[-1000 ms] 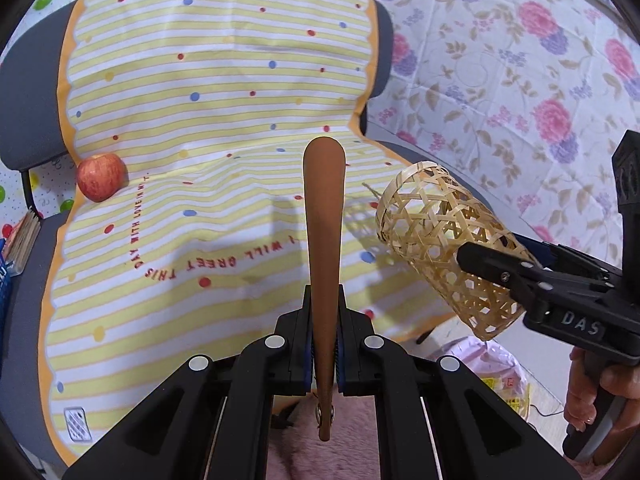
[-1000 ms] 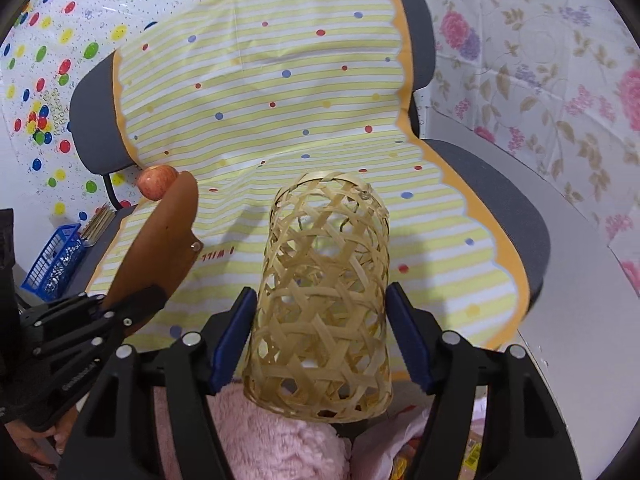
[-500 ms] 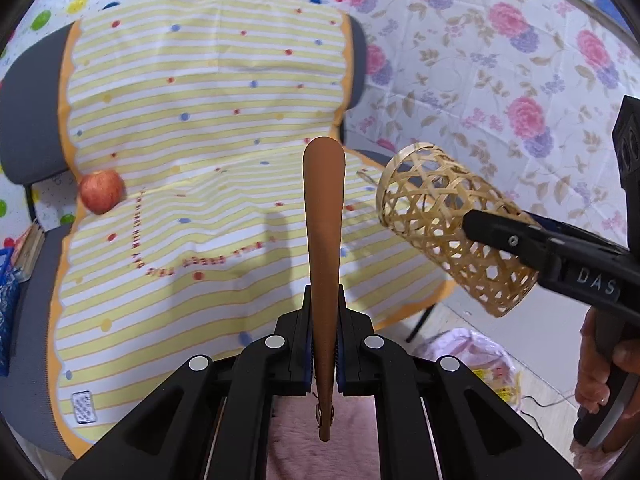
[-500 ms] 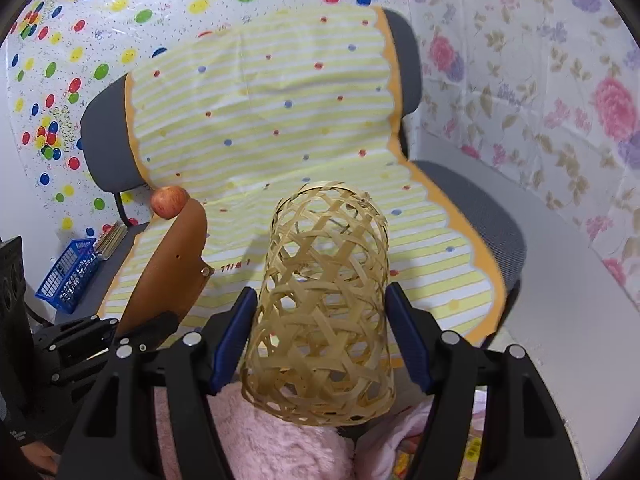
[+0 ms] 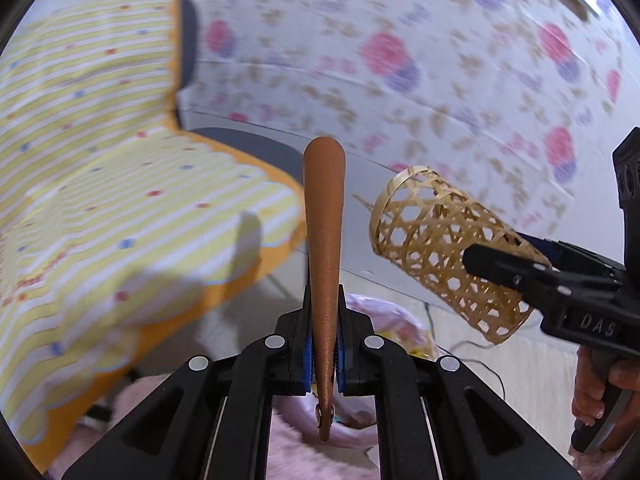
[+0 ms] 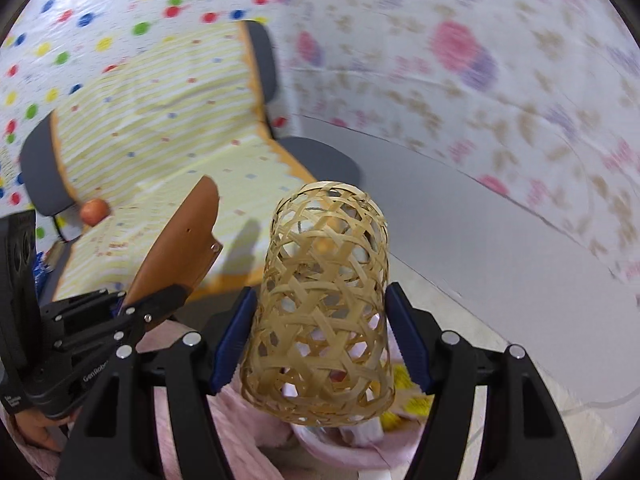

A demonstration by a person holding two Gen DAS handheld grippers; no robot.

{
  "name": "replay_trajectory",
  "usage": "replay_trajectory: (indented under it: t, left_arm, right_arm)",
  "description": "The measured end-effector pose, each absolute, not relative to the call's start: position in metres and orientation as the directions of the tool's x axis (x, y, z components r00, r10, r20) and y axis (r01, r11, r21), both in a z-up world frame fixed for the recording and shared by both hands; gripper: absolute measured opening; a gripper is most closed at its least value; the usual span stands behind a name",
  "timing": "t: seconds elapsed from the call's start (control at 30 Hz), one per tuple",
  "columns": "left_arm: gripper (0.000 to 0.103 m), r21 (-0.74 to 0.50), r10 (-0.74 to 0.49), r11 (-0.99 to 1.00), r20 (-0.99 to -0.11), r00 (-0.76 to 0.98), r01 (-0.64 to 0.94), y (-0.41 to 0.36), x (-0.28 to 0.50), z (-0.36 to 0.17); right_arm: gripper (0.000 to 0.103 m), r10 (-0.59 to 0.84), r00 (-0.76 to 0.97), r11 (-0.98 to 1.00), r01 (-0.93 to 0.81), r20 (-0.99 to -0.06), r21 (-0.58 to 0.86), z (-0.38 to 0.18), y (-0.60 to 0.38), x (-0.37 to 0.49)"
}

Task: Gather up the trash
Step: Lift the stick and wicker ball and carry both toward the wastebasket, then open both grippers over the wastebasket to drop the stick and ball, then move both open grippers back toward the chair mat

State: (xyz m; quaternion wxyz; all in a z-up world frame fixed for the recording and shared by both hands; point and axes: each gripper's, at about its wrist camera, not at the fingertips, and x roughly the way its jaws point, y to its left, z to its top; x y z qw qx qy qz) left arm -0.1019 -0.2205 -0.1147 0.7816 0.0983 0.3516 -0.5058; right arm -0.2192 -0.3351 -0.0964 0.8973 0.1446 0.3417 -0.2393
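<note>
My left gripper [image 5: 323,344] is shut on a flat brown leather sheath [image 5: 323,216], held edge-on and pointing forward; it also shows in the right wrist view [image 6: 180,240]. My right gripper [image 6: 320,340] is shut on a woven bamboo tube basket [image 6: 320,304], also seen at the right of the left wrist view [image 5: 444,248]. Both are held in the air to the right of the chair. A pink trash bag [image 5: 384,320] with wrappers lies below them; it also shows in the right wrist view [image 6: 360,440].
A grey chair [image 6: 320,160] with a yellow striped cloth [image 5: 100,200] is at the left. A red apple [image 6: 95,211] lies on its seat. A floral wall covering [image 5: 400,80] is behind. A blue basket [image 6: 40,268] stands far left.
Both grippers have swung to the right, away from the chair, with the sheath and the bamboo basket still held. The trash bag now shows below them. The views are motion-blurred.
</note>
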Motion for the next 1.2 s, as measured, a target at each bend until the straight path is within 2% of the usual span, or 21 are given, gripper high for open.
replay_trajectory:
  t: [0.37, 0.4, 0.47, 0.5, 0.73, 0.8, 0.83, 0.9, 0.97, 1.07, 1.2]
  left_arm:
    - [0.011, -0.219, -0.705, 0.379, -0.698, 0.127, 0.899, -0.272, -0.122, -0.137]
    - [0.014, -0.221, -0.697, 0.379, -0.707, 0.120, 0.899, -0.276, -0.121, -0.139]
    - [0.048, -0.217, -0.677, 0.395, -0.726, 0.124, 0.893, -0.279, -0.120, -0.144]
    - [0.052, -0.212, -0.672, 0.409, -0.728, 0.136, 0.888, -0.278, -0.119, -0.145]
    - [0.053, -0.187, -0.656, 0.470, -0.727, 0.200, 0.863, -0.260, -0.107, -0.144]
    - [0.064, -0.162, -0.646, 0.485, -0.729, 0.227, 0.859, -0.256, -0.107, -0.142]
    - [0.075, -0.149, -0.642, 0.494, -0.727, 0.243, 0.857, -0.254, -0.108, -0.140]
    - [0.078, -0.124, -0.641, 0.507, -0.716, 0.277, 0.853, -0.249, -0.110, -0.134]
    - [0.089, -0.106, -0.633, 0.510, -0.718, 0.289, 0.854, -0.246, -0.112, -0.131]
    - [0.089, -0.064, -0.613, 0.526, -0.720, 0.325, 0.848, -0.241, -0.116, -0.125]
    - [0.089, -0.010, -0.573, 0.564, -0.725, 0.382, 0.826, -0.230, -0.116, -0.117]
  right_arm:
    - [0.068, -0.334, 0.621, 0.788, 0.597, -0.710, 0.151, -0.128, -0.370, -0.251]
    - [0.068, -0.320, 0.616, 0.785, 0.598, -0.720, 0.162, -0.134, -0.374, -0.249]
    - [0.069, -0.308, 0.607, 0.774, 0.608, -0.732, 0.179, -0.140, -0.381, -0.249]
    - [0.069, -0.303, 0.606, 0.767, 0.613, -0.735, 0.189, -0.142, -0.384, -0.249]
    - [0.069, -0.311, 0.603, 0.760, 0.622, -0.734, 0.189, -0.143, -0.389, -0.252]
    - [0.072, -0.312, 0.594, 0.768, 0.617, -0.741, 0.171, -0.142, -0.385, -0.250]
    - [0.076, -0.311, 0.593, 0.775, 0.611, -0.742, 0.163, -0.141, -0.382, -0.250]
    - [0.081, -0.316, 0.591, 0.781, 0.606, -0.742, 0.150, -0.139, -0.377, -0.248]
    - [0.090, -0.326, 0.588, 0.782, 0.608, -0.741, 0.138, -0.135, -0.372, -0.248]
    - [0.097, -0.336, 0.585, 0.783, 0.609, -0.739, 0.126, -0.128, -0.365, -0.251]
    - [0.097, -0.326, 0.589, 0.785, 0.604, -0.739, 0.135, -0.118, -0.357, -0.255]
